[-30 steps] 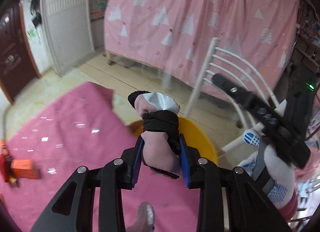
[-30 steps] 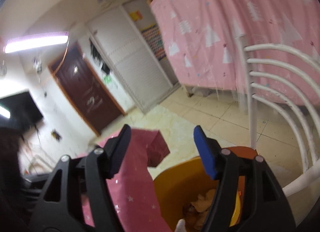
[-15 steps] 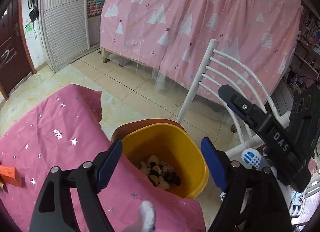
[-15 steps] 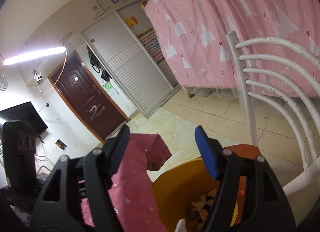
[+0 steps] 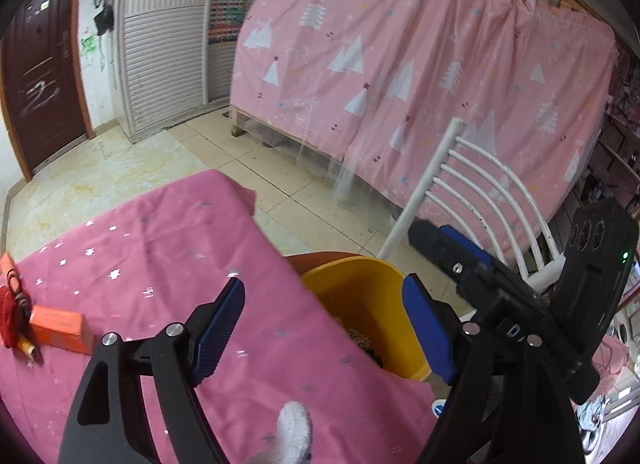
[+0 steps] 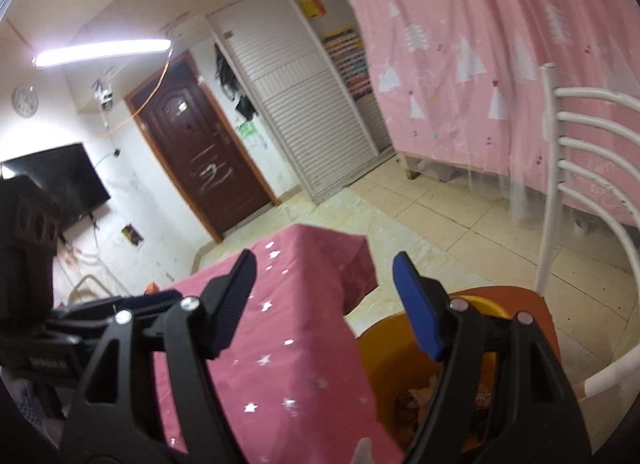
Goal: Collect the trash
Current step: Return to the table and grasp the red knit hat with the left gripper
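Two claws hang over the edge of the counter, and both are spread wide with nothing between their blue pads. The left claw (image 5: 324, 328) is held above the pink star-printed cloth (image 5: 168, 248) that covers the counter, its right finger over the mouth of the yellow bin (image 5: 360, 296); it touches neither. The right claw (image 6: 324, 304) is parted just as far, its left finger over the cloth (image 6: 288, 304) and its right finger over the bin (image 6: 396, 360), also clear of both.

Inside the bin, trash (image 5: 362, 338) lies at the bottom: crumpled, dark and pale scraps, seen again from the right wrist as a heap (image 6: 416, 400) partly hidden by the claw's finger. The bin stands on the orange seat (image 6: 532, 304) of a white chair (image 5: 472, 188), just beside the counter's edge, with the cloth hanging against its near wall.

Further out on the counter, well apart from the claws, an orange box (image 5: 56, 326) lies at the left with a red tasselled object (image 5: 10, 312) touching it. Beyond the chair hangs a pink curtain (image 5: 420, 60) printed with white trees; a dark brown door (image 6: 200, 152) and a white slatted wardrobe (image 6: 304, 112) stand across the tiled floor (image 5: 280, 168).
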### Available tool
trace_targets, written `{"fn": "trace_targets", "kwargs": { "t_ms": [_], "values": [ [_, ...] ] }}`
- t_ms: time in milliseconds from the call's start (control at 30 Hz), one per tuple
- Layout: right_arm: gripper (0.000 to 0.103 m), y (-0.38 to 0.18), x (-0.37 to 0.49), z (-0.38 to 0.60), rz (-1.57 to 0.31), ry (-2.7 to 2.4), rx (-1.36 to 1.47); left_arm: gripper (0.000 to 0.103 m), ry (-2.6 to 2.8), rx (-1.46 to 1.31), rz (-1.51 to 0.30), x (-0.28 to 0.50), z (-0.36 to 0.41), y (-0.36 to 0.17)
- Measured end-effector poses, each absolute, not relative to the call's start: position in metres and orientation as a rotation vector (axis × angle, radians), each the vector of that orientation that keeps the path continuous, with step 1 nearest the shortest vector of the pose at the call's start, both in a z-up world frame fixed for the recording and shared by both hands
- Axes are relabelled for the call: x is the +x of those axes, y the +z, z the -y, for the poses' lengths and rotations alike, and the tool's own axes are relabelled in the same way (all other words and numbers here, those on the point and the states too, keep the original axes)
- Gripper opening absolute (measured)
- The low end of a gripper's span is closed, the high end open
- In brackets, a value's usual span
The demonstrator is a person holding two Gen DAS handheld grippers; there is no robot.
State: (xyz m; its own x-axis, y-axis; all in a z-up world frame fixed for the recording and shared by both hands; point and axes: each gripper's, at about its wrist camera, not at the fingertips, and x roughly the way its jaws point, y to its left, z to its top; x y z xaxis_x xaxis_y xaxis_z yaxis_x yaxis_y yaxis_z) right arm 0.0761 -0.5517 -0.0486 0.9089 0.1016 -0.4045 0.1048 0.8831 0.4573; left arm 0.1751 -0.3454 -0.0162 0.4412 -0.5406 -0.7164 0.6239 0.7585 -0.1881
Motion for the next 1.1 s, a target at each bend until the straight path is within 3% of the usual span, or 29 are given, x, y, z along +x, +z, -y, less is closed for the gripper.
{"fn": "trace_targets", "kwargs": {
  "t_ms": [467,1100],
  "values": [
    [0.073,-0.03,0.121,0.465,-0.526,0.138,0.343,0.073,-0.457,0.09,-0.763,0.217,0.226,0.003],
    [0.081,-0.043,0.176,0.348,-0.65,0.289,0.187,0.073,-0.21,0.026,-0.845,0.296,0.09,-0.038]
  ]
}}
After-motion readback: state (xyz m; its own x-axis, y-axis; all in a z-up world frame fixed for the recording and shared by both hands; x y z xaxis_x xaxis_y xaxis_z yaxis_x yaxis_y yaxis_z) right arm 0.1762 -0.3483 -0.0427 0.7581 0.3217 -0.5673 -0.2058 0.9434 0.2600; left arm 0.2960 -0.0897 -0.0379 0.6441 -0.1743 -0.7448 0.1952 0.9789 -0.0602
